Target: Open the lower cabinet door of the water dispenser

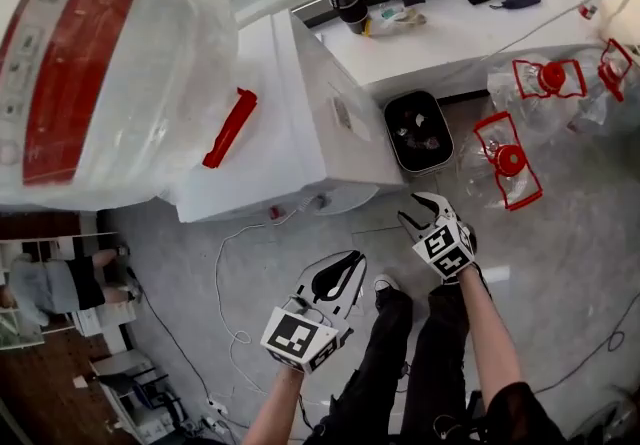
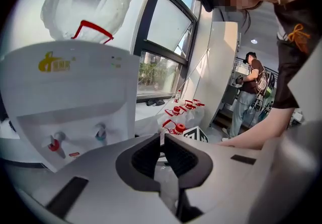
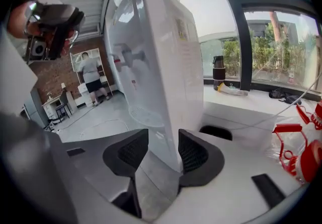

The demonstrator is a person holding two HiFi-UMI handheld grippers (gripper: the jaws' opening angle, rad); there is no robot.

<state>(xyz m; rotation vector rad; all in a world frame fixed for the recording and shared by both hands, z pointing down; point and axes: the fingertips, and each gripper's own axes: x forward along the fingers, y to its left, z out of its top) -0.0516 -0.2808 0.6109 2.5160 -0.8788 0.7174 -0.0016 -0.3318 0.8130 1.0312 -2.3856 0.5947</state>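
Water dispenser (image 1: 300, 103) ahead, apart from both grippers; lower door probably under taps, barely visible. Right gripper (image 1: 425, 216) fingers half open, left gripper (image 1: 338, 278) nearly closed, both empty. Risk: fingers slip off door edge.

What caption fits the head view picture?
Looking down: left gripper and right gripper near the white water dispenser with its big bottle.

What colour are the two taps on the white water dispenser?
Red tap, blue tap; clearest in left gripper view.
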